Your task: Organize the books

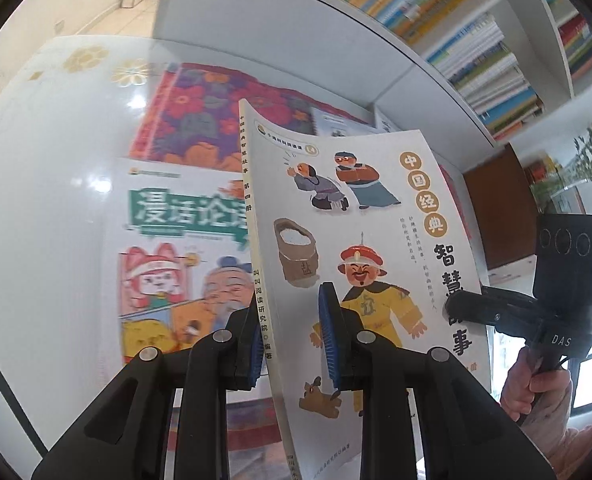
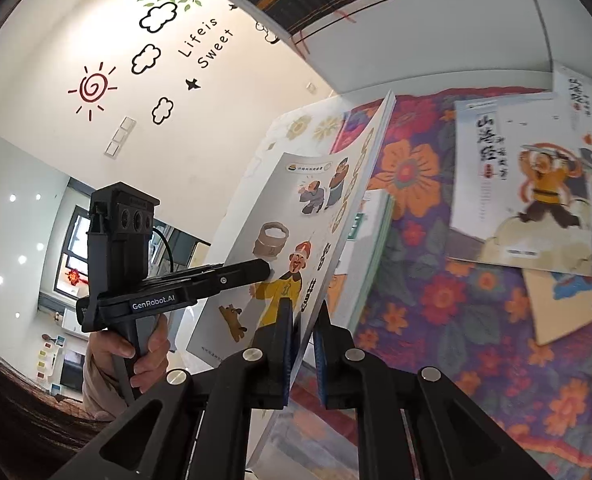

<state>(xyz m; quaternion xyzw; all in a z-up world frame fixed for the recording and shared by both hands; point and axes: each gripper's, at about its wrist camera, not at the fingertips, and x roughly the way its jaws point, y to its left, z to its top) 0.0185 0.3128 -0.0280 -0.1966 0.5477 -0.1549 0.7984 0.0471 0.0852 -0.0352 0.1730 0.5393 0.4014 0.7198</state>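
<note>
A person is holding up a thin white paperback picture book with cartoon figures and yellow-dotted Chinese title between two handheld grippers, so that it is hanging clear above the counter rather than lying on it. The left gripper is pinching the spine edge, its blue-padded fingers closed on the cover, while the right gripper is clamping the opposite long edge; taking it from both sides is keeping the floppy cover from sagging, though the page block is bowing slightly all the same. Each person's hand is wrapping a black handle below its gripper. Below, a white book with a green title banner is lying flat on the glossy white counter, partly on a floral cloth in red, purple and orange, where other white illustrated books are waiting too. The white bookshelf packed with colourful spines is standing just behind, probably the destination for the raised book.
</note>
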